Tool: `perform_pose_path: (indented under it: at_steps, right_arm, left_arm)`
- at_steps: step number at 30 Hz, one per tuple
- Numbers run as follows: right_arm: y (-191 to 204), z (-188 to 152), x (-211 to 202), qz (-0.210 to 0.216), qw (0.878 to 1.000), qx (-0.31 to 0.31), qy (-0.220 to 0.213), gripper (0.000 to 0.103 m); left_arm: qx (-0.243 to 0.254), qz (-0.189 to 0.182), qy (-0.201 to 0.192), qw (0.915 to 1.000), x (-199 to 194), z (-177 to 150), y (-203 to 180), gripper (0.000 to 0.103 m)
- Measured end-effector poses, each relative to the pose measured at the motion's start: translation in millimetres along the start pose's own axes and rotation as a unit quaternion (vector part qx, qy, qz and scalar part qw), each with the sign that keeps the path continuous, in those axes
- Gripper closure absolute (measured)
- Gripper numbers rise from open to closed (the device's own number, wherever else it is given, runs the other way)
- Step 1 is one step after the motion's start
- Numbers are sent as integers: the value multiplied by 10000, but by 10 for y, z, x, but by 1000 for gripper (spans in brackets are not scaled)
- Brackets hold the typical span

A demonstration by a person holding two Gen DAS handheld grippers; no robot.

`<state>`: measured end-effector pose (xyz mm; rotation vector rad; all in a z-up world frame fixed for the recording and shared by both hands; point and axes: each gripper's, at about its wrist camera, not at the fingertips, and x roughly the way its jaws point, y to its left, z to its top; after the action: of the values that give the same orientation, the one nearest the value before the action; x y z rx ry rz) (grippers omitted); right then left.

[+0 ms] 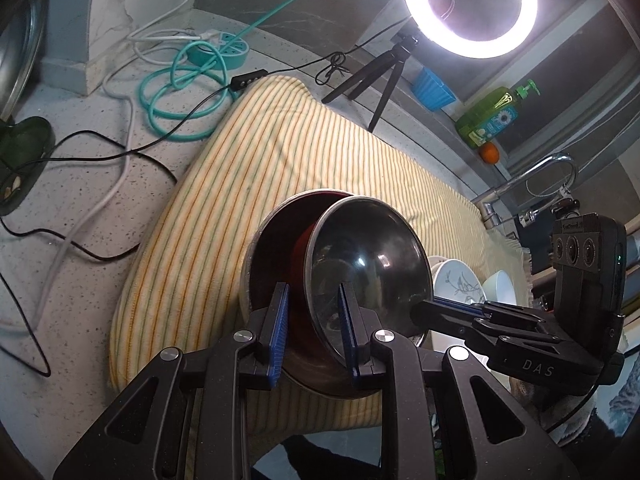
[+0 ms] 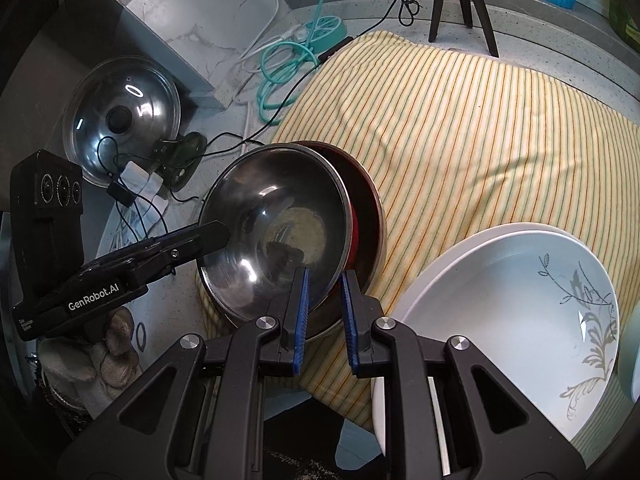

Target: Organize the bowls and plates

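both grippers, the left gripper (image 1: 313, 330) and right gripper (image 2: 323, 316), have their fingers clenched on opposite rims of a steel bowl (image 2: 276, 232), apparently steadying it as it nests into the red-lined bowl (image 2: 366, 216) on the striped towel (image 2: 460, 128).

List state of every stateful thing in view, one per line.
steel bowl: tilted, nested in the red-lined bowl, rim pinched from both sides
red-lined bowl: under the steel bowl, on the striped towel
left hand-held gripper: shut on steel bowl rim
right hand-held gripper: shut on steel bowl rim
white plates: stacked, upright on towel
ring light: on
pot lid: leaning against wall
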<state>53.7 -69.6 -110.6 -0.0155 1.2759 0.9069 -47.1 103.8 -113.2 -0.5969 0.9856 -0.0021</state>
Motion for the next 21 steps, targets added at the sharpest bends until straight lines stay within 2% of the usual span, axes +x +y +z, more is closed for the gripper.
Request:
perform_pose_path:
  at_steps: [5,9,12,15,17,21]
  right_arm:
    - [26,13,37,-100,9999,-93,18,86]
    - [70,23,61,-175,9996,-225,6,84]
    - [76,28,51,-187,9995,-238,-51,79]
    - [79,36,5,-131,9995,-249,-136,69]
    - [84,41,-45,-180,9992,-279,-235,58]
    - [69,39,-156,-81,9989,-268,-368,56]
  left_arm:
    - [38,61,43,10000,28,-13,5,82]
    - [44,104,79,9999,53,-24,5,77]
    - [94,127,36,9999,43,-20,-12,68]
    - [148,155,-21,9998,15,-2,-38,68]
    - [133,148,-52,9998,0,12,-40,68]
    - [165,145,-120,9997,-41,36,-71,68]
